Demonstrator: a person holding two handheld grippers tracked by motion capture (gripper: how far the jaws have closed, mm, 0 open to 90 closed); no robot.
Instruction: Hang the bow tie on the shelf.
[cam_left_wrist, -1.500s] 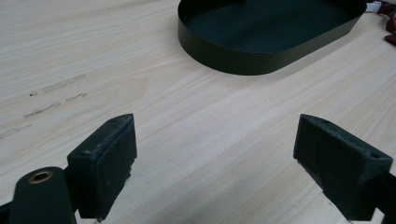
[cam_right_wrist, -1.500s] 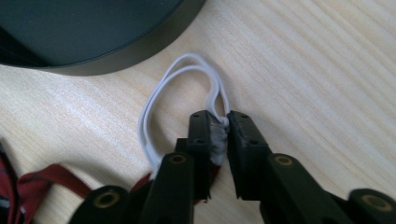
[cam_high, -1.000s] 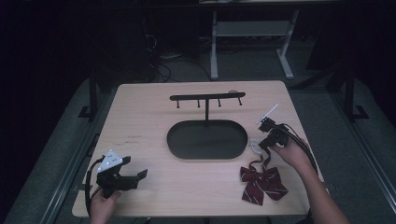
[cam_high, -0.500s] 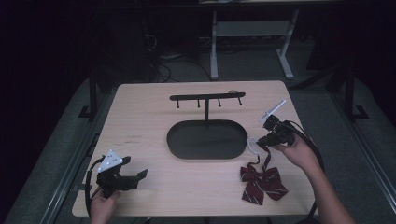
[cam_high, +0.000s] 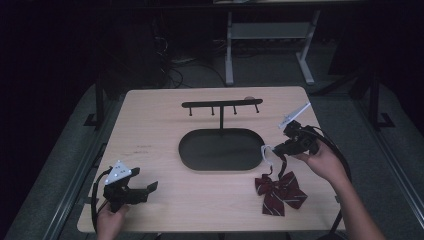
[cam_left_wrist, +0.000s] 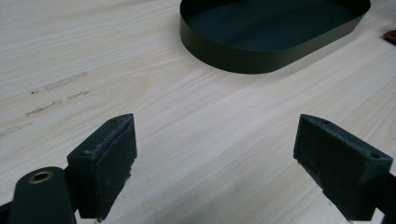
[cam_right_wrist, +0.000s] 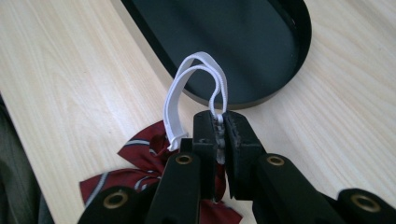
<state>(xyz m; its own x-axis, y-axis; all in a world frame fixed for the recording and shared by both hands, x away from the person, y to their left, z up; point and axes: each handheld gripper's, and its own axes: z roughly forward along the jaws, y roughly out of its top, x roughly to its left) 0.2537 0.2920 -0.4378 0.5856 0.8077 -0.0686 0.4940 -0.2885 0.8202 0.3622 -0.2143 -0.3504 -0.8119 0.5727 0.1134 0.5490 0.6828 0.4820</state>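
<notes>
Right gripper view had my right claw (cam_right_wrist: 219, 126) pinched shut on the bow tie's (cam_right_wrist: 140, 161) white elastic loop (cam_right_wrist: 173, 105), bow itself on the counter (cam_right_wrist: 70, 84) beside the tray (cam_right_wrist: 261, 93) — light, floppy stuff, so I figured the strap's the grab point; left claw (cam_left_wrist: 215, 163) sat open, empty.

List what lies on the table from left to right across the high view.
Left claw → black oval tray, with the hook stand rising at its far edge → white elastic strap → dark red bow tie → right claw.
</notes>
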